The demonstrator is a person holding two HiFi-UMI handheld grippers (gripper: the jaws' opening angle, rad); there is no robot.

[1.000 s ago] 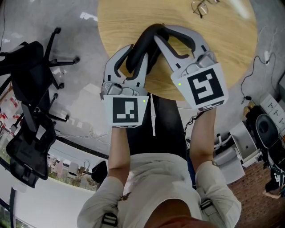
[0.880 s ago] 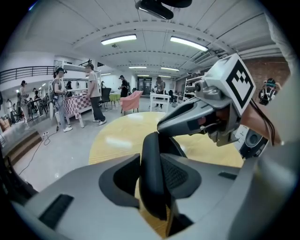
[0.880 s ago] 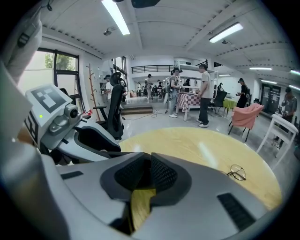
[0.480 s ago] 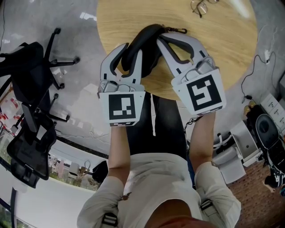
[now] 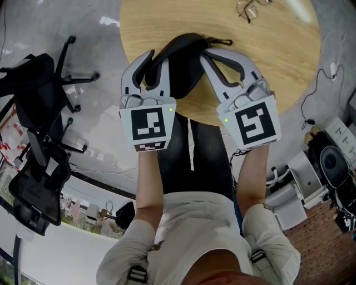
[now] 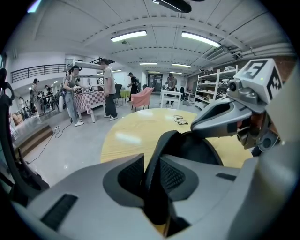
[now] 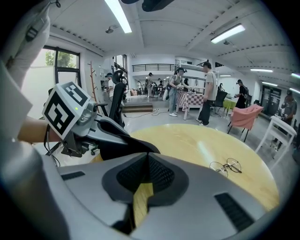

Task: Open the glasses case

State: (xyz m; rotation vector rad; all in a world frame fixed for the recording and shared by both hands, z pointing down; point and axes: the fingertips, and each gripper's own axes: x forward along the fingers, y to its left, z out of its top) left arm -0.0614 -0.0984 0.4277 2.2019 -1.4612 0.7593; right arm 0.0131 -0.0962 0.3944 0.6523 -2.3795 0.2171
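Observation:
A black glasses case (image 5: 182, 58) lies near the front edge of the round wooden table (image 5: 278, 61). My left gripper (image 5: 158, 55) has its jaws closing on the case's left rim. In the left gripper view that black rim (image 6: 159, 154) runs between the ribbed pads, which touch it. My right gripper (image 5: 203, 53) is shut, with its tips at the case's right side. In the right gripper view its pads (image 7: 157, 176) meet and nothing shows between them. The case (image 7: 122, 145) lies just beyond them. The zipper pull (image 5: 221, 40) lies loose on the table.
A pair of wire-rimmed glasses (image 5: 249, 8) lies at the table's far side. A black office chair (image 5: 39, 89) stands on the floor at the left. Cables and equipment lie on the floor at the right. People stand far off in the hall.
The right gripper's jaws have shut. The left gripper has shifted left and toward me with the case's rim, and the case now looks wider and flatter.

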